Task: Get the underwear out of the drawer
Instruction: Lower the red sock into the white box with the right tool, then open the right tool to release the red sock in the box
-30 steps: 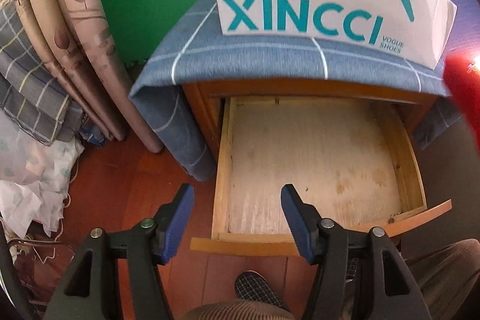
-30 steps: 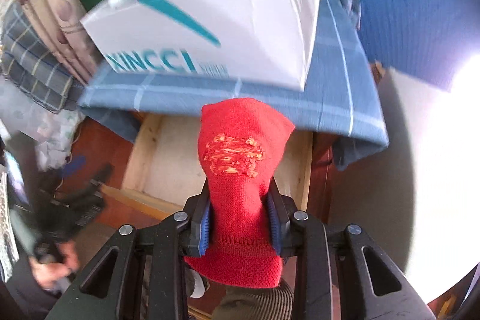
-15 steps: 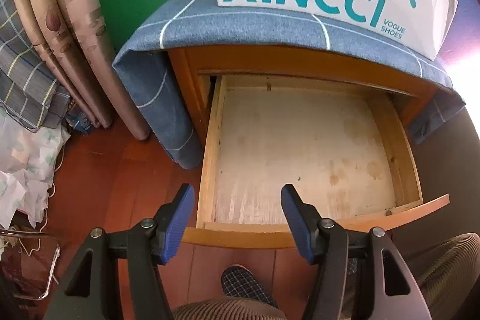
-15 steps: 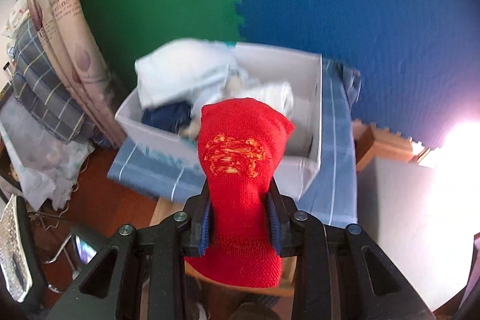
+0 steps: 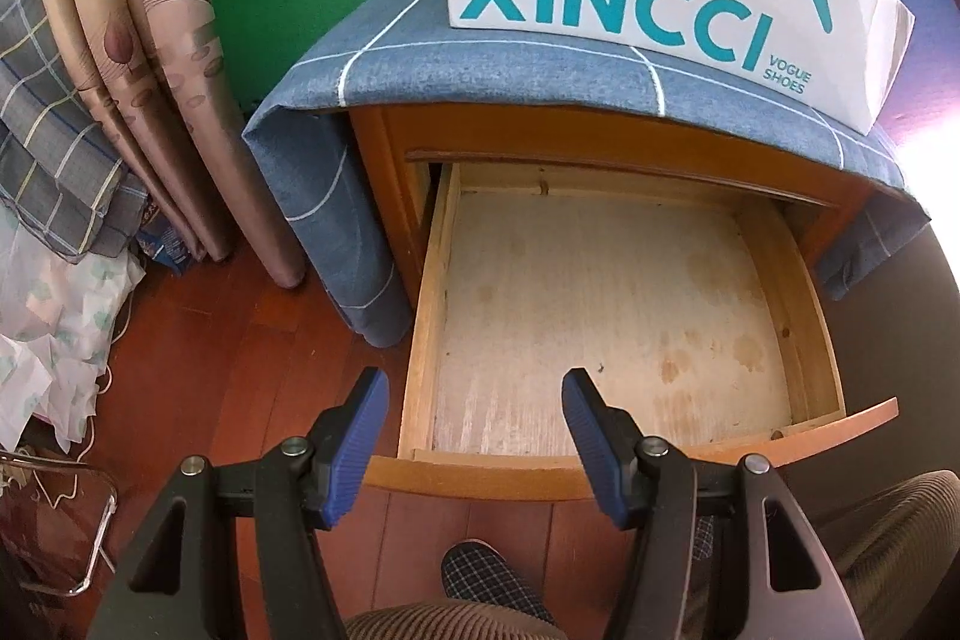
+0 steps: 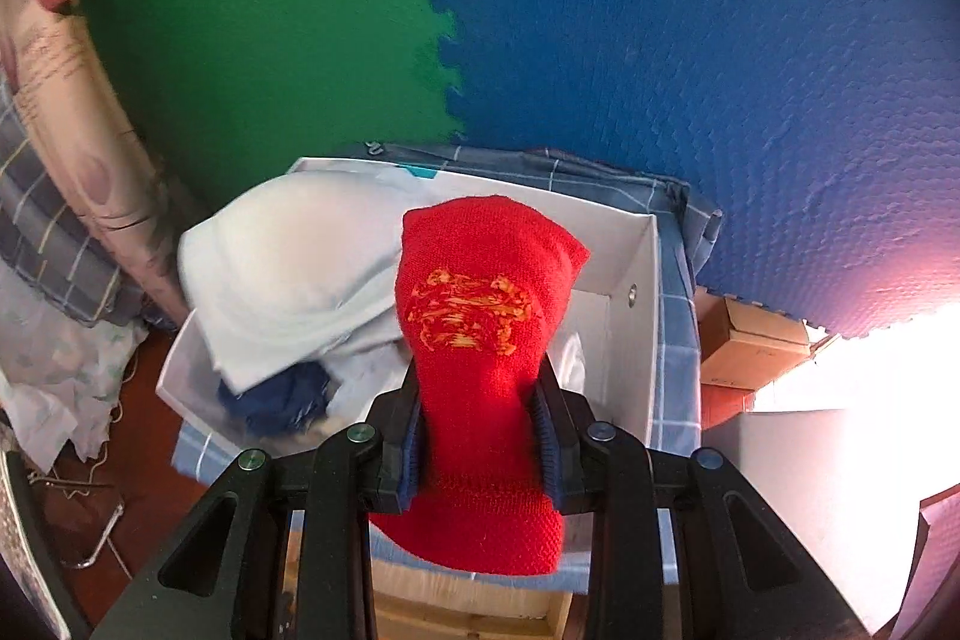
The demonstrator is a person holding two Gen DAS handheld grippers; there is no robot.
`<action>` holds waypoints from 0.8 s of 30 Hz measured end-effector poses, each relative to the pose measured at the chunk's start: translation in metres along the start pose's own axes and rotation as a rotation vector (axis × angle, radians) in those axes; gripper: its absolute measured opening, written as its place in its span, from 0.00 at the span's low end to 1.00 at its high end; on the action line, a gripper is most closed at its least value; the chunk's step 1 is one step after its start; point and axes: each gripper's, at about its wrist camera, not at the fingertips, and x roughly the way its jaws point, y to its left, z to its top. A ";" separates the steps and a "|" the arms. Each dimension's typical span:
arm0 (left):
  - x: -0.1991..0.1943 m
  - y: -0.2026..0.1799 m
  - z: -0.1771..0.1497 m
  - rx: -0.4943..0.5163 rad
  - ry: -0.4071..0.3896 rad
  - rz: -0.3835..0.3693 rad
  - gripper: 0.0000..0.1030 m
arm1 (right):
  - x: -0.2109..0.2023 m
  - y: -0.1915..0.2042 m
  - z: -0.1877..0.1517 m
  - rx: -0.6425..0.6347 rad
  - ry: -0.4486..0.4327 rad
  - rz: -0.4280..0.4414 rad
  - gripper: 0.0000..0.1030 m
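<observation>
White shoebox [image 6: 636, 274] — clothes-filled, beneath tongs [image 6: 480, 436]

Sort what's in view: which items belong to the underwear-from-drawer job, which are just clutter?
Job:
- red knit garment, clamped in the right gripper
- wooden drawer, pulled open, nothing visible inside
- white shoe box with clothes on the cabinet top
- left gripper, open, holding nothing

Lying about:
- blue checked cloth over the cabinet
- rolled patterned fabric
- cardboard box
</observation>
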 end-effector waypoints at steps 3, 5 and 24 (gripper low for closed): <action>0.001 0.001 0.000 -0.002 0.004 0.006 0.60 | 0.023 -0.003 0.008 0.016 0.027 -0.014 0.29; 0.002 0.000 0.001 0.000 0.009 0.006 0.60 | 0.040 -0.005 0.013 0.022 0.051 -0.029 0.30; 0.009 -0.005 0.001 0.022 0.038 0.023 0.60 | 0.078 0.004 0.014 -0.017 0.039 -0.079 0.61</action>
